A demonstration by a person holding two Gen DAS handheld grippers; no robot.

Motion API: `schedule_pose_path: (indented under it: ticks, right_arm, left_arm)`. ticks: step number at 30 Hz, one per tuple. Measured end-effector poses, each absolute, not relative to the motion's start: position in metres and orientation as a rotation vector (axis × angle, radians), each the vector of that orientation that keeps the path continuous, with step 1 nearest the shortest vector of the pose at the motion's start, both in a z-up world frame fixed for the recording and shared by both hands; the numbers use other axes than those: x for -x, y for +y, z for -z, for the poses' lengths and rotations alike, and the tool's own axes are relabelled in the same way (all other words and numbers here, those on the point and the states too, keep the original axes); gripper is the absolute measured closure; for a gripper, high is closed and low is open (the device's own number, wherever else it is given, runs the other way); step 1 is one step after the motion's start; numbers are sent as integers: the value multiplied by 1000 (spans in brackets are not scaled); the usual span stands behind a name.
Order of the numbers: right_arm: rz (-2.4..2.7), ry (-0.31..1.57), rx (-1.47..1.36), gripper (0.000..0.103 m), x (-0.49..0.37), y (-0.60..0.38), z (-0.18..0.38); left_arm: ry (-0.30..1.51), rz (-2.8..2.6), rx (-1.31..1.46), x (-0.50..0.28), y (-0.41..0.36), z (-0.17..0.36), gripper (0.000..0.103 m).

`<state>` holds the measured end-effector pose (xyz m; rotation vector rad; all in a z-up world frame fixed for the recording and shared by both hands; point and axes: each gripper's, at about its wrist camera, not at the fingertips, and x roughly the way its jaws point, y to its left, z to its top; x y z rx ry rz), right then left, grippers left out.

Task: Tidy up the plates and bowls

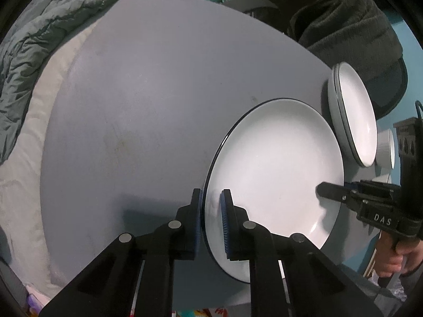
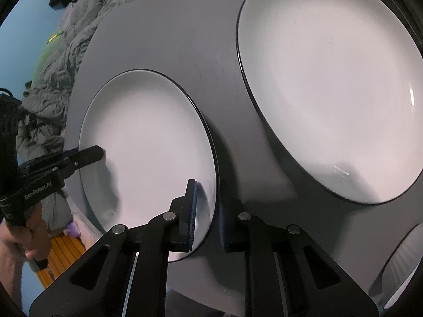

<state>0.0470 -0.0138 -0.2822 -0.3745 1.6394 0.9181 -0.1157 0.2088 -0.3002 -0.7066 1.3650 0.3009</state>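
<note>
I am clamping the near plate (image 1: 275, 174) from two opposite sides at once: my left hand-held gripper (image 1: 212, 222) is clenched on its left rim, one blue pad under the edge and one on the white face, and my right hand-held gripper (image 2: 206, 211) is clenched on the opposite rim in the same way. The plate is lying flat on the grey tabletop (image 1: 137, 111), close to the near edge, with the stack of plates (image 2: 330, 84) just beside it further along and a small white bowl (image 1: 384, 146) beyond that. To do this lift well, I am keeping both grips matched, since a glazed rim is smooth and, I judge, could slide out of rubber pads if one side is rising ahead of the other. I am planning to raise both hands together, holding the plate level, high enough to clear the rim of the stack before carrying it across. I am also watching that the pads are biting well onto the rim, not only its lip.
</note>
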Motion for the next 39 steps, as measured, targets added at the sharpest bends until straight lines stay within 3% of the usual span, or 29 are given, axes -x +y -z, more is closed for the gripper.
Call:
schedule_pose_path:
  ticks: [21,39]
  right_arm:
    - [-781,1718,256,89,-55,-124,280]
    - [-710,1727,94,88,-57,-143,283]
  left_arm:
    - [1441,-119,735,111,87,305,90]
    - [1510,-34,659,74,72,311,90]
